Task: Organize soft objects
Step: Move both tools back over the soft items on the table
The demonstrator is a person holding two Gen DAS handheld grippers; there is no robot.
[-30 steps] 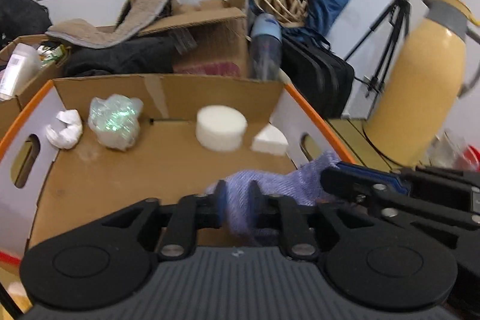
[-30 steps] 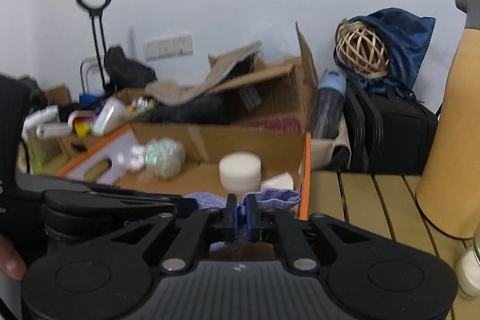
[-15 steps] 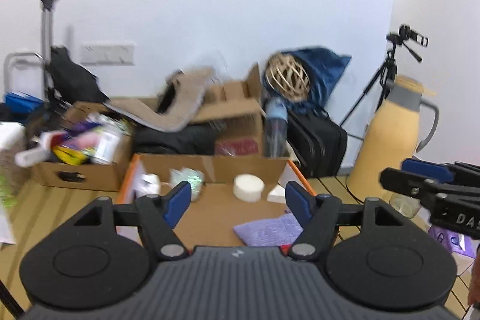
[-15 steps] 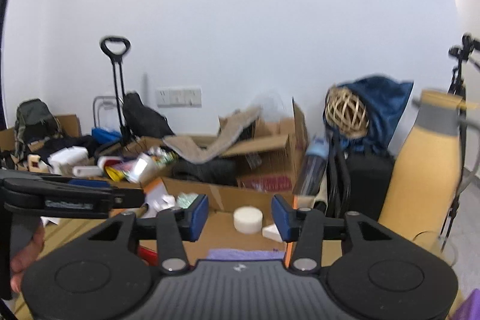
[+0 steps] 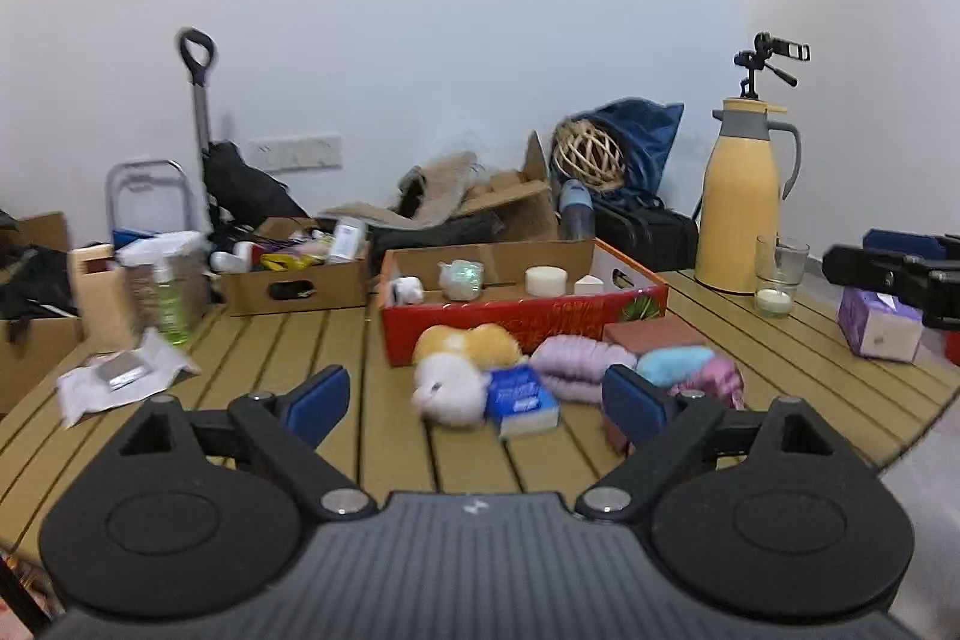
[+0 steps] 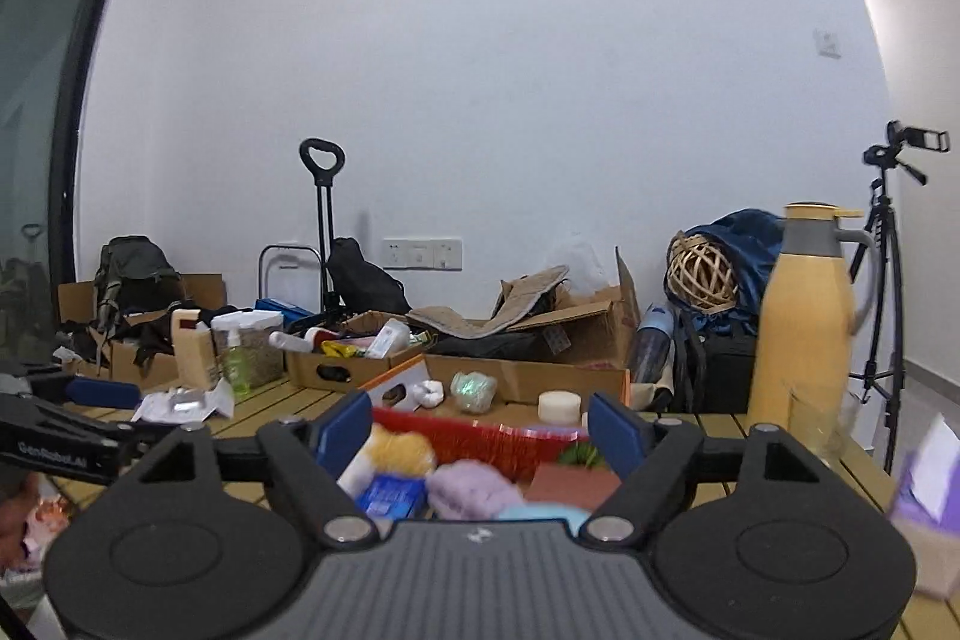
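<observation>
A cluttered home room — slatted wooden table, cardboard boxes, yellow thermos jug, camera tripod.

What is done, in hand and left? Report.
Done: the red box holds a round white sponge, a white wedge, a shiny green ball and a small white piece.
In hand: nothing; the left gripper and the right gripper are open and empty.
Left: the yellow plush, white plush, blue packet, lilac bundle and cyan piece lie on the table before the box.
</observation>
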